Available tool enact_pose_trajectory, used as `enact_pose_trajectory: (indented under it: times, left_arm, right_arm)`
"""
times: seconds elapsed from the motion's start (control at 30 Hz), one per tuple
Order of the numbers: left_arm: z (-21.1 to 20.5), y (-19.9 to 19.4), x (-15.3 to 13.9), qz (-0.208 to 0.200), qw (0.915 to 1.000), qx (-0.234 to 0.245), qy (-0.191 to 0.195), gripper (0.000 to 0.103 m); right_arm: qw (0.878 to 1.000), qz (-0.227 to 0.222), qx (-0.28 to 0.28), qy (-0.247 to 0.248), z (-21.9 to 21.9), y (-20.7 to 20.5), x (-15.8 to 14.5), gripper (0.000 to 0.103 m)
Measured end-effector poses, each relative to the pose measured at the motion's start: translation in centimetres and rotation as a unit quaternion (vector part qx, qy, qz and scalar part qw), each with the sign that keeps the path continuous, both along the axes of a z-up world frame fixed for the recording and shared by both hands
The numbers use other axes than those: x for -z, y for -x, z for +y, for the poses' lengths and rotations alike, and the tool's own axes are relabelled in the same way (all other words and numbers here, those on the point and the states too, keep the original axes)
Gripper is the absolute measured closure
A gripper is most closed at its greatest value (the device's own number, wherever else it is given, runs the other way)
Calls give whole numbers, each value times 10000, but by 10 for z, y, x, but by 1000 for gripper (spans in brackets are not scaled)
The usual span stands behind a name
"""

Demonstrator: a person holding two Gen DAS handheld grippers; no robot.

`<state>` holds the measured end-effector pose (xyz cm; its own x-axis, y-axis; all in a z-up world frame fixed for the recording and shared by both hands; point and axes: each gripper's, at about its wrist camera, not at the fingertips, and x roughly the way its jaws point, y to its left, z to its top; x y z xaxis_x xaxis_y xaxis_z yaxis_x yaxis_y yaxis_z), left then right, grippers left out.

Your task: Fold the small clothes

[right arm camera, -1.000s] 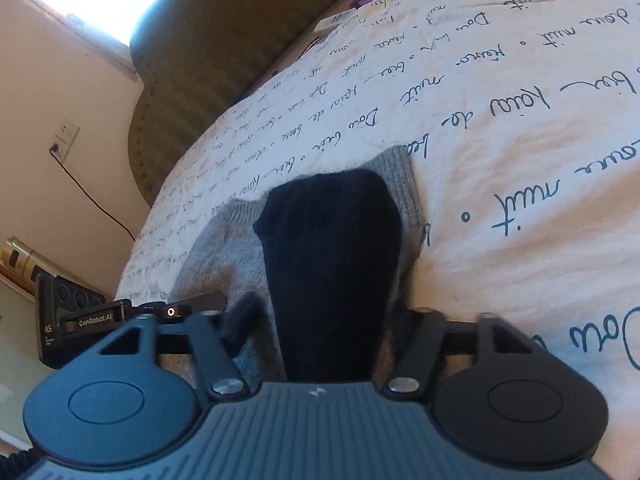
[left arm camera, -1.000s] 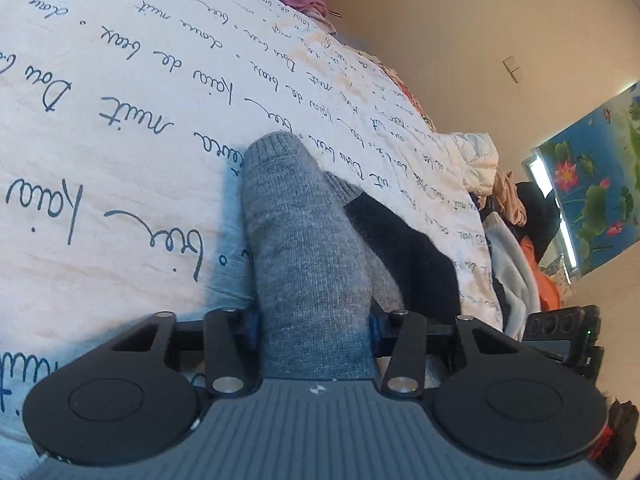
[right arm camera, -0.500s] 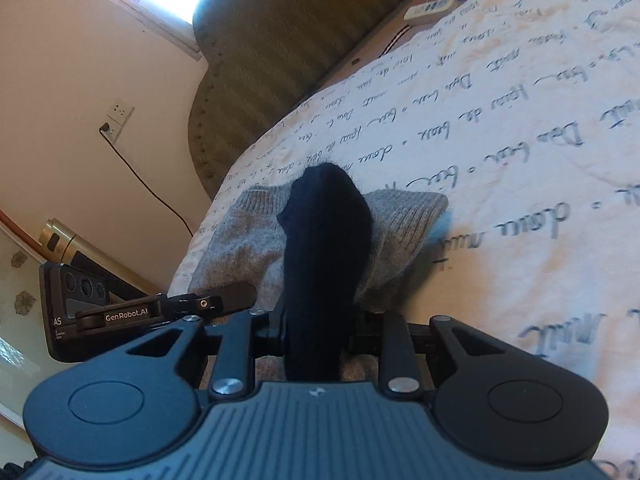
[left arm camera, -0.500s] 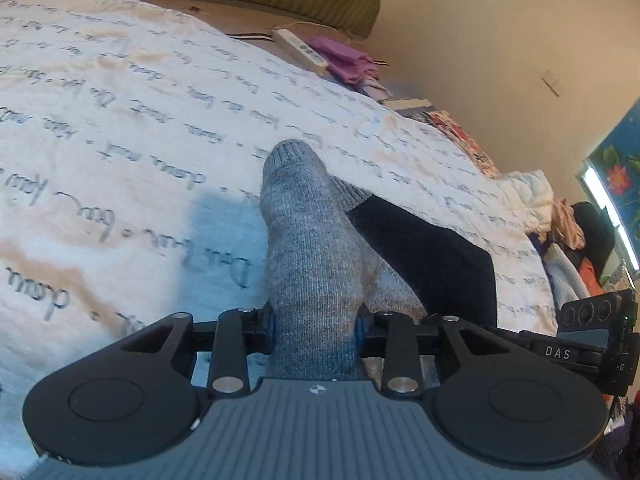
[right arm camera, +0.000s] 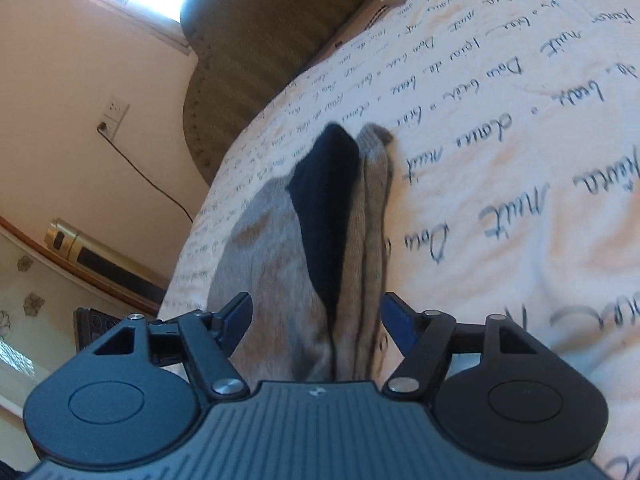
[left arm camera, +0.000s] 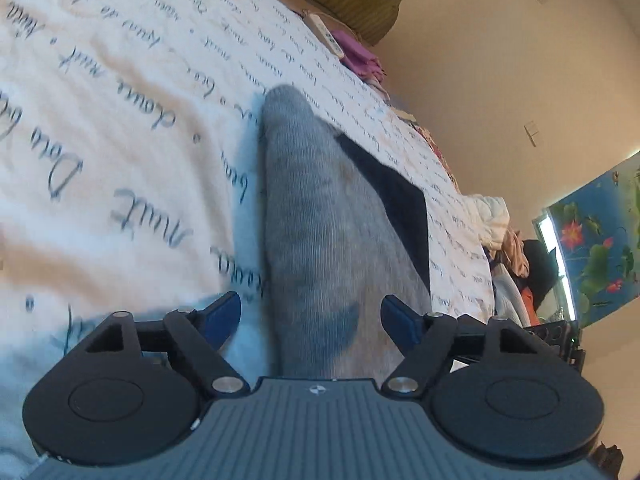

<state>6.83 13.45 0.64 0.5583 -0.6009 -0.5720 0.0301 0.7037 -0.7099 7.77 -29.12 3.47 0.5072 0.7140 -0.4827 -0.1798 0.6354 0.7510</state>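
A grey sock point(left arm camera: 320, 240) with a black section point(left arm camera: 400, 200) lies on the white bedspread point(left arm camera: 120, 120) with script writing. In the left wrist view its grey end runs between the fingers of my left gripper point(left arm camera: 312, 318). The jaws are opening and the blue pads point(left arm camera: 224, 316) stand off the fabric. In the right wrist view the sock point(right arm camera: 368, 220) lies doubled over, its black part point(right arm camera: 328, 208) on top. It passes between the opening jaws of my right gripper point(right arm camera: 318, 320), whose pads point(right arm camera: 396, 320) do not press on it.
An olive headboard point(right arm camera: 260, 40) closes the bed's far end, with a white remote point(left arm camera: 324, 36) and purple cloth point(left arm camera: 360, 60) near it. A clothes pile point(left arm camera: 512, 248) lies past the bed's right edge. A wall socket with cable point(right arm camera: 112, 120) is on the left wall.
Both grippers were shut on the sock, left on the grey end, right on the black end. Both have now opened and let go. The sock lies folded on the bedspread.
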Motion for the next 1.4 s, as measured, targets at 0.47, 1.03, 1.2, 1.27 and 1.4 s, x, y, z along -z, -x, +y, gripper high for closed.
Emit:
enact_pose_trajectory:
  times: [0.47,1.03,1.2,1.27,1.4]
  left_arm:
    - [-24,55,-20,-338,9943,700,-730,93]
    - [-12,109,-82,-1832,9575,69,-2225,38]
    - [-109,92,-71,-2775,9068,873,-3051,27]
    - [-138,79,-51,-2713,8875,971,-3597,28]
    - [-156,58,-13,-2432,8775,1147,-3971,26]
  right_arm:
    - [9929,-152,-1123,372,43,53,1,89]
    - [9969,-667,255,322,-4,85,-25,54]
    - [9918,-1257,230,80,31,28,-46,43]
    - [9946,-1007,256,-33,52,-5,-37,42]
    - [9967,-477,206,621,77,-42,-5,44]
